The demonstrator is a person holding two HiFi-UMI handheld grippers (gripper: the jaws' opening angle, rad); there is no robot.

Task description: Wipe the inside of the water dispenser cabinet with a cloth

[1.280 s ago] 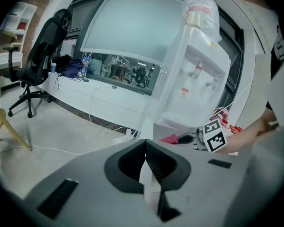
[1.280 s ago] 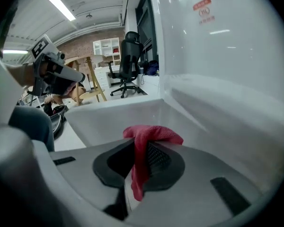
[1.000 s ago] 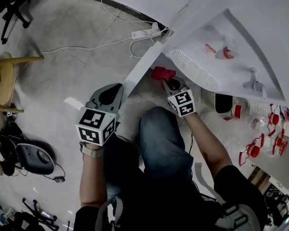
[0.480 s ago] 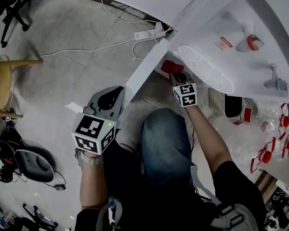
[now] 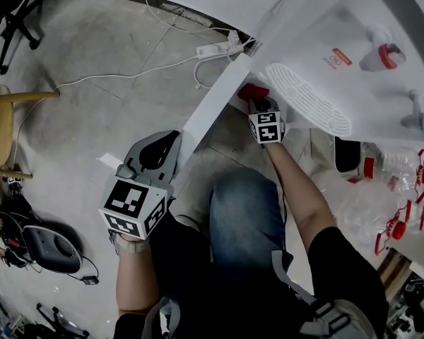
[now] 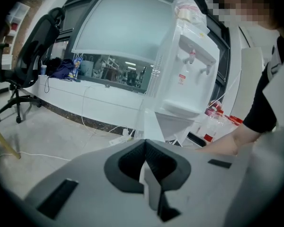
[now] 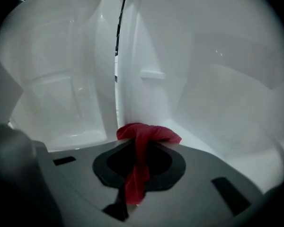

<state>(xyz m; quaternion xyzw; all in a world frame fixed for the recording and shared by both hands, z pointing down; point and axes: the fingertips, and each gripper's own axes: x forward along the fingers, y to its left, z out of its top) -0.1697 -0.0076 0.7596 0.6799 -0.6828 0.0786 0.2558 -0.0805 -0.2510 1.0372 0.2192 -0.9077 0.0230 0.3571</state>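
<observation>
Going left to right, with the tall white plastic water dispenser (image 5: 318, 34) taken as the reference.

The left gripper (image 6: 144, 145) is held low, left of the dispenser, just beside the free edge of its opened white cabinet door (image 5: 212, 108). Its jaws are seen closed tip to tip, with nothing clamped between them. Contact with the door edge cannot be confirmed. The door is judged to be guarded or braced, not gripped.

Right of the door, at the dispenser's cabinet opening and directly under its white slotted drip tray (image 5: 307, 108), the small red terry cloth (image 7: 149, 132) is found. It is pinched in the right gripper (image 7: 142, 144): the jaws are clamped on the cloth's middle, a bunched wad is left proud of the tips, and a tail hangs back between them. In the right gripper view the wad is surrounded by the dispenser's bare white inner cabinet walls (image 7: 203, 79), low down near a vertical seam. Whether it is pressed on a surface cannot be told.

Progress, as a judgement:
- Done: the door is open, the cloth is in grip and brought inside the dispenser's cabinet.
- Wiping is taken as under way.
- No streaks, damp marks or dirt are visible, so the covered area cannot be read off.
- Side walls, back and floor are to be treated as outstanding.
</observation>
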